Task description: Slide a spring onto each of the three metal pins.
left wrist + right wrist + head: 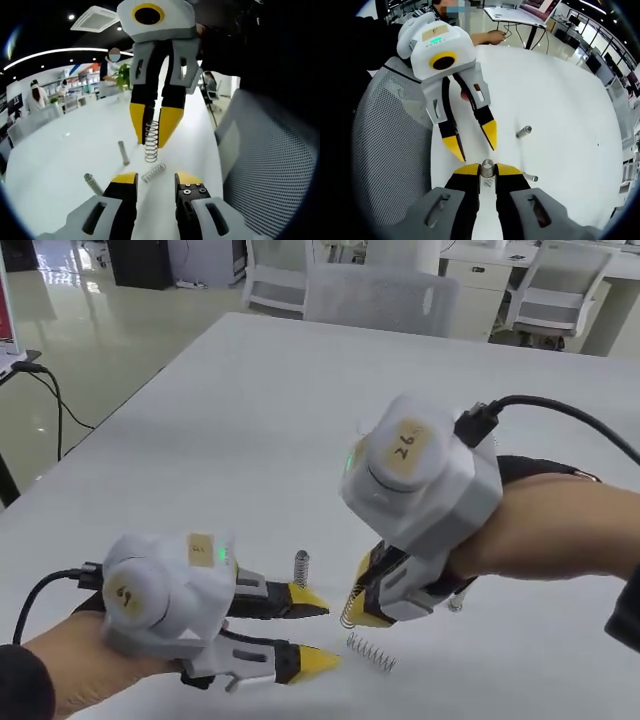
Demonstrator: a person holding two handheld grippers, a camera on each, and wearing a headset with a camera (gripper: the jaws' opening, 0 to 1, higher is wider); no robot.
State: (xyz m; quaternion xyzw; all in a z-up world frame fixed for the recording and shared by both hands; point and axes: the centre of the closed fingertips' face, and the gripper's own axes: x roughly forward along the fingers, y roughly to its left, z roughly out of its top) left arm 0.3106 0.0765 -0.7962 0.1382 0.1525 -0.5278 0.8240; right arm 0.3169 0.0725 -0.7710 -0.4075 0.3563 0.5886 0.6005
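My right gripper point(362, 608) point(487, 172) is shut on a steel spring point(349, 606) point(488, 169), which hangs down from its yellow tips just above the white table point(250, 440). It faces my left gripper point(318, 630) point(156, 179), which is open and holds nothing. Between them a loose spring point(371, 651) point(153, 172) lies on the table. An upright pin wearing a spring point(301, 567) point(92, 183) stands just beyond the left gripper's tips. A bare metal pin point(122, 152) point(532, 176) stands farther on, beside the right gripper.
Grey mesh office chairs point(380, 295) stand at the table's far edge. The left table edge point(120, 400) drops to a glossy floor with a black cable point(55, 400). Black cables trail from both grippers.
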